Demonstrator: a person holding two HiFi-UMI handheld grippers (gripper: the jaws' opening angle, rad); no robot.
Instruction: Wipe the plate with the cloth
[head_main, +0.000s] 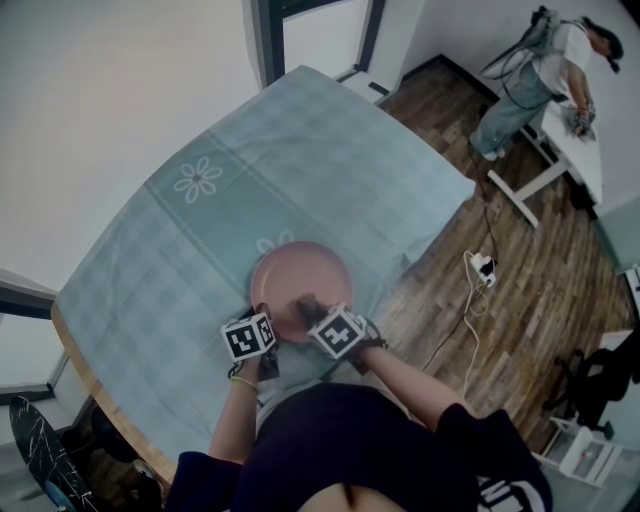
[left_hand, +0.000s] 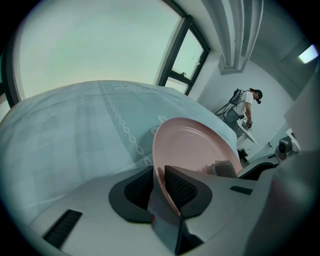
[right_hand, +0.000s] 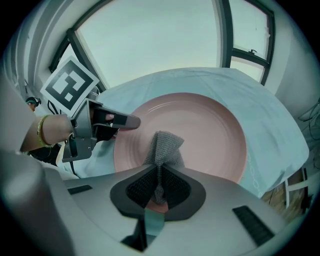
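A pink plate (head_main: 300, 278) lies on the pale blue tablecloth near the table's front edge. My left gripper (left_hand: 161, 187) is shut on the plate's near-left rim (left_hand: 159, 170), which stands between its two pads. In the right gripper view the same left gripper (right_hand: 131, 121) reaches onto the plate (right_hand: 210, 135) from the left. My right gripper (right_hand: 159, 186) is shut on a grey knitted cloth (right_hand: 165, 147), whose free end rests on the plate's inner surface. The cloth (left_hand: 222, 168) also shows at the plate's far side in the left gripper view.
The tablecloth (head_main: 300, 160) has a white flower print (head_main: 198, 180). The table's right edge drops to a wooden floor with a power strip and cable (head_main: 482, 268). A person (head_main: 545, 70) stands at a white desk far right. Windows line the wall behind.
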